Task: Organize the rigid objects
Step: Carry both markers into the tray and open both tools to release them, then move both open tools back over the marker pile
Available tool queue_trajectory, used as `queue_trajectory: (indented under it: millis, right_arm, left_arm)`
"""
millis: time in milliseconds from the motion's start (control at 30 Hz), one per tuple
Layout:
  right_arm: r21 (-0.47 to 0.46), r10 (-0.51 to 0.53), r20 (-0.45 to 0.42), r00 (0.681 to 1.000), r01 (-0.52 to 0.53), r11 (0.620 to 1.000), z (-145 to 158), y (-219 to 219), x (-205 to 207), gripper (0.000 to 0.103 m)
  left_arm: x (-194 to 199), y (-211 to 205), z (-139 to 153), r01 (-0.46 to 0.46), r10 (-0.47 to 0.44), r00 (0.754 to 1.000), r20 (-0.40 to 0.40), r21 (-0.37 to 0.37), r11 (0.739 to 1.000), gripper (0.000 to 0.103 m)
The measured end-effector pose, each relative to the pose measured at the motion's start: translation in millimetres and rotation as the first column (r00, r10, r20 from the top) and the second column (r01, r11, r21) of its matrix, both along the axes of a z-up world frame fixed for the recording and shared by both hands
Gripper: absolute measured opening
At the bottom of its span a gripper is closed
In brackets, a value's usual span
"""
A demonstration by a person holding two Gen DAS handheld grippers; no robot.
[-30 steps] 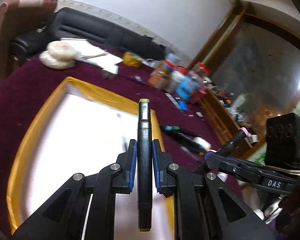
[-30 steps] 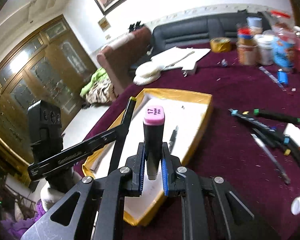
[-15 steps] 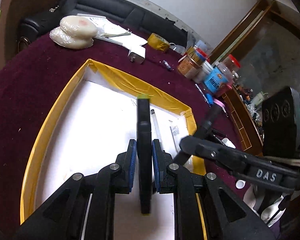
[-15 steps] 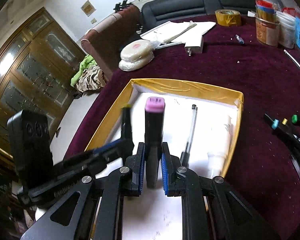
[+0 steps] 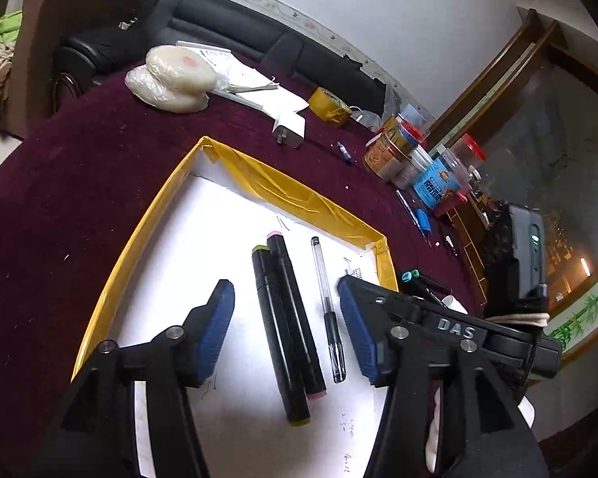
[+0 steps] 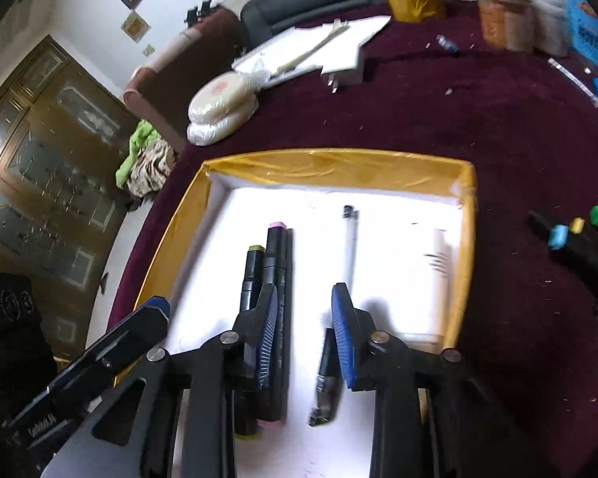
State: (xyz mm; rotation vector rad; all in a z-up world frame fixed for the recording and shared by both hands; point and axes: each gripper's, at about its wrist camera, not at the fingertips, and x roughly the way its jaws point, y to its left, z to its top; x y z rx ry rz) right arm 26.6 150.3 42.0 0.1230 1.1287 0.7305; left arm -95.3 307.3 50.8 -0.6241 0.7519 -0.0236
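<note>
Both markers (image 5: 283, 326) lie side by side in the yellow-rimmed tray (image 5: 299, 195), lengthwise along both tongs, left tongs (image 5: 287, 330) and right tongs (image 6: 305, 334) just opened, empty; loose markers (image 6: 570, 235) wait rightward on the desk (image 6: 498, 119), nearer the right.

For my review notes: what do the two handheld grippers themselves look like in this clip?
Both are matte black linkage frames with silver pivot pins and ribbed blue pads on the fingers. The right gripper, seen from the left wrist, carries white "DAS" lettering, a black box with a green light and a cream cord wrapped behind it. The left gripper matches it.
</note>
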Motion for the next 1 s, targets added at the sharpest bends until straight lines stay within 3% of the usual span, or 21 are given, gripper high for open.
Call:
queue_trajectory:
  millis: [167, 367, 533, 633, 800, 867, 1000]
  right_arm:
    - [-0.012, -0.029, 0.114, 0.993, 0.031, 0.999, 20, -34, -17, 0.039]
    - [-0.060, -0.132, 0.235, 0.963, 0.150, 0.987, 31, -114, -21, 0.040]
    - [-0.088, -0.288, 0.229, 0.930, 0.314, 0.945, 23, -194, -5, 0.040]
    - [-0.098, -0.339, 0.210, 0.917, 0.365, 0.926, 14, -227, 0, 0.040]
    - [-0.120, -0.373, 0.203, 0.905, 0.401, 0.908, -3, -243, 15, 0.040]
    - [-0.114, -0.373, 0.243, 0.896, 0.408, 0.906, -6, -242, 19, 0.042]
    - [-0.167, -0.273, 0.268, 0.924, 0.323, 0.931, -7, -224, 13, 0.044]
  left_arm:
    - [-5, -8, 6, -0.014, 0.014, 1.000, -0.004, 0.001, 1.000, 0.058]
    - [-24, -43, 21, 0.038, -0.038, 0.999, 0.014, -0.035, 0.999, 0.072]
    - [-42, -99, 39, 0.145, -0.146, 0.987, 0.067, 0.016, 0.989, 0.074]
    - [-43, -137, 40, 0.245, -0.248, 0.967, 0.062, 0.049, 0.968, 0.073]
    - [-37, -169, 29, 0.307, -0.307, 0.952, 0.001, 0.071, 0.949, 0.073]
    - [-36, -175, 26, 0.309, -0.309, 0.951, -0.016, 0.074, 0.948, 0.073]
    - [-39, -179, 25, 0.299, -0.297, 0.954, -0.030, 0.095, 0.950, 0.073]
